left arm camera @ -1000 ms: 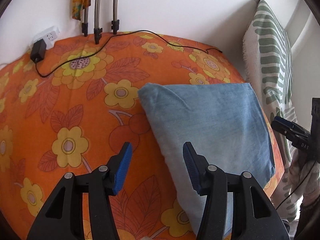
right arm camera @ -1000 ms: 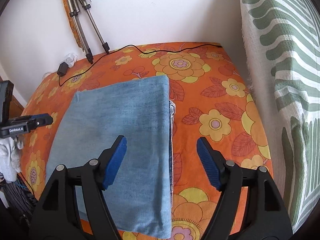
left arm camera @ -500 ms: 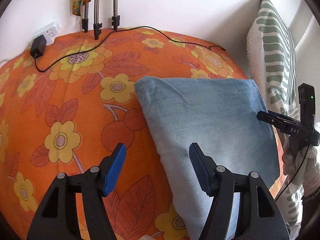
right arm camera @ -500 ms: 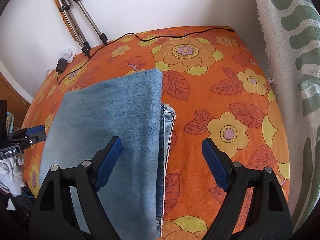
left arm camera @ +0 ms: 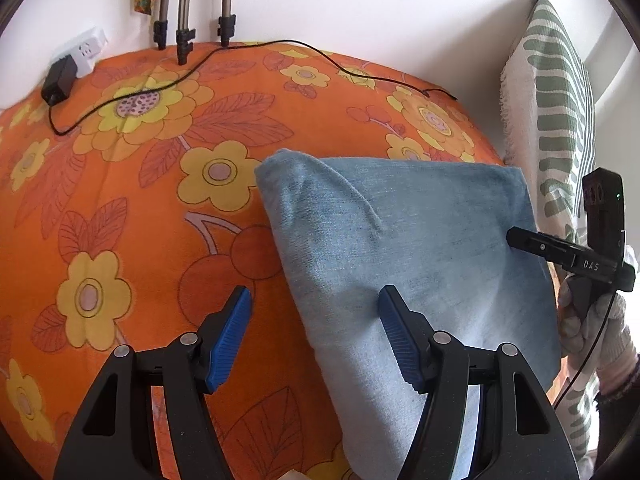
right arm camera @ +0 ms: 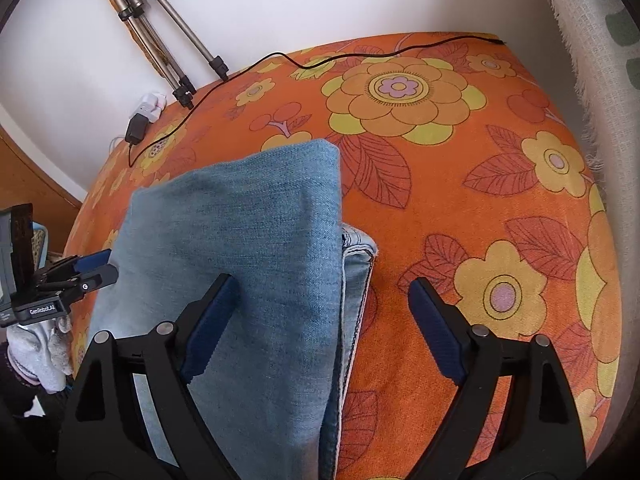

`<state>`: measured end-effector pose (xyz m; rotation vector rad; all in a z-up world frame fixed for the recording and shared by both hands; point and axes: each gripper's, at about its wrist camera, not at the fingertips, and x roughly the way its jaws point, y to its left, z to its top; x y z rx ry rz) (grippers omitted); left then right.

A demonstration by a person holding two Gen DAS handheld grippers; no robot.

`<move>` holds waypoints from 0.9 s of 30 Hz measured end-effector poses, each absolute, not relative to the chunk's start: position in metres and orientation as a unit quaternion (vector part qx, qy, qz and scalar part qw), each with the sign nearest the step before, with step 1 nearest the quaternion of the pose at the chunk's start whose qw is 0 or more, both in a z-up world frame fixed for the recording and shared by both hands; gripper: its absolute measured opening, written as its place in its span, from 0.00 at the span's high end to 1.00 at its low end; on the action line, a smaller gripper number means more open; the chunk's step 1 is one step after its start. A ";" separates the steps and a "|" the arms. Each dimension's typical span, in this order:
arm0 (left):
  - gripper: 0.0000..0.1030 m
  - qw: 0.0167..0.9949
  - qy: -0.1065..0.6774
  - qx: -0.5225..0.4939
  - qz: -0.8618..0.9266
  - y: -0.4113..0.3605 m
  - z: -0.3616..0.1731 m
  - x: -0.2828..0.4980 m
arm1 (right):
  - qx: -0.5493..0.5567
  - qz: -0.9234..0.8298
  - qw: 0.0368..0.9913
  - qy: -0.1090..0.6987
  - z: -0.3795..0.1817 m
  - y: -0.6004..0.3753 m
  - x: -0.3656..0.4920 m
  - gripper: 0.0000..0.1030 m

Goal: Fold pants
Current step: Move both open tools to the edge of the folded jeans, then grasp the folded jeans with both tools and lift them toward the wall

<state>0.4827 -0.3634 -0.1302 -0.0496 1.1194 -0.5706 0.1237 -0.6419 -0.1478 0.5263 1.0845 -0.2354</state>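
Observation:
Folded light blue denim pants (left arm camera: 404, 248) lie flat on an orange flowered bedspread (left arm camera: 120, 184). My left gripper (left arm camera: 312, 332) is open and empty, low over the pants' left folded edge, one finger on each side of it. In the right wrist view the pants (right arm camera: 256, 248) show stacked layers and a hem at their right edge. My right gripper (right arm camera: 320, 328) is open and empty, straddling that right edge. Each gripper shows at the side of the other's view, the right one (left arm camera: 560, 252) and the left one (right arm camera: 68, 280).
A black cable (left arm camera: 280, 46) and charger (left arm camera: 58, 80) with a white power strip (left arm camera: 84, 50) lie at the bed's far edge by tripod legs (left arm camera: 184, 4). A green-striped white cloth (left arm camera: 556, 92) hangs along the right side. A white wall stands behind.
Both grippers have come lower and closer to the pants. The right gripper has shifted inward over the right edge. Both stay open and the pants have not moved.

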 end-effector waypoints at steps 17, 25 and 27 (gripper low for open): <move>0.64 0.811 0.498 -0.078 -0.298 -0.385 -0.141 0.497 | 0.281 -0.032 0.817 0.502 -0.156 -0.616 0.134 0.61; 0.80 0.832 0.467 -0.068 -0.293 -0.383 -0.121 0.484 | 0.237 -0.068 0.836 0.490 -0.126 -0.589 0.132 0.80; 0.80 0.840 0.451 -0.060 -0.295 -0.382 -0.110 0.479 | 0.230 -0.075 0.841 0.483 -0.115 -0.581 0.131 0.81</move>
